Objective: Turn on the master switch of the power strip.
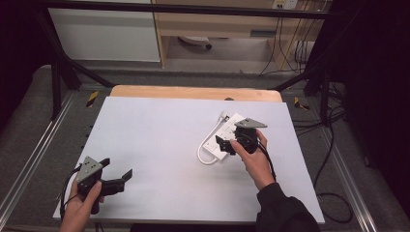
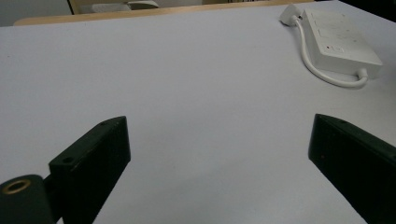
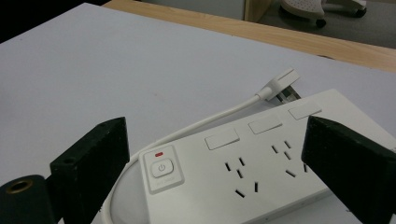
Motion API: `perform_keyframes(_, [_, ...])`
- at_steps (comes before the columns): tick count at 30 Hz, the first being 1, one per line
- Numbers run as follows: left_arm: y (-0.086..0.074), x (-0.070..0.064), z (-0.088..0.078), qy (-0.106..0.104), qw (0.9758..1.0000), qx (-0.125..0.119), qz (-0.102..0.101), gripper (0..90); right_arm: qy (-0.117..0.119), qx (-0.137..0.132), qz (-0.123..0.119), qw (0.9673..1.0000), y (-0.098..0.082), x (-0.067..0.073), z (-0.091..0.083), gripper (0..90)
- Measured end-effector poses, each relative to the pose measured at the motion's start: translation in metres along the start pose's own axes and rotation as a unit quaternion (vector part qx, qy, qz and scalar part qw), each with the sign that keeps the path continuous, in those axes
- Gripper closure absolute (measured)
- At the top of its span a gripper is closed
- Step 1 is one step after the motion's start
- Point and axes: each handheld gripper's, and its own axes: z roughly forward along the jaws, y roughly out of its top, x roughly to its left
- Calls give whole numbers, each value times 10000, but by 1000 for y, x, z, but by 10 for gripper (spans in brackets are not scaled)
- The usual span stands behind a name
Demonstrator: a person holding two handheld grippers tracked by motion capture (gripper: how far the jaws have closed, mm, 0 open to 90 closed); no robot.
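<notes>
A white power strip [image 1: 220, 140] with a short white cable [image 1: 202, 155] lies right of the table's middle. My right gripper [image 1: 231, 137] hovers open just over it. In the right gripper view the strip [image 3: 243, 163] sits between the wide-apart jaws, showing its power button [image 3: 161, 169] with a red mark, several sockets and its plug [image 3: 282, 84] lying beside it. My left gripper [image 1: 116, 168] stands open near the front left corner with nothing between its jaws. In the left gripper view it [image 2: 218, 126] faces bare table, with the strip [image 2: 341, 44] far off at the upper right.
A white sheet [image 1: 159, 135] covers the table, leaving a wooden strip [image 1: 193, 92] at the far edge. Black frame bars [image 1: 63, 58] stand around the table. Loose cables [image 1: 333, 193] trail on the floor to the right. A cabinet [image 1: 106, 34] stands behind.
</notes>
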Motion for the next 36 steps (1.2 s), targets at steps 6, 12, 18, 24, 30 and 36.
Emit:
perform_keyframes(6, [0, 0, 0, 1, 10000, 11, 8, 56, 32, -161, -21, 9999, 1, -7, -11, 80])
perform_keyframes(12, [0, 0, 0, 3, 10000, 12, 7, 56, 48, -256, 17, 9997, -1, -17, -22, 80])
perform_keyframes(18, [0, 0, 0, 5, 10000, 14, 1, 56, 65, -349, 57, 9994, -4, -23, -33, 80])
perform_keyframes(24, [0, 0, 0, 5, 10000, 9, -3, 56, 37, -436, 80, 9990, -8, -29, -46, 80])
perform_keyframes(30, [0, 0, 0, 7, 10000, 17, -5, 56, 79, -459, 125, 9988, -16, -35, -57, 69])
perform_keyframes(36, [0, 0, 0, 12, 10000, 21, -12, 56, 37, -523, 122, 9985, -27, -40, -69, 69])
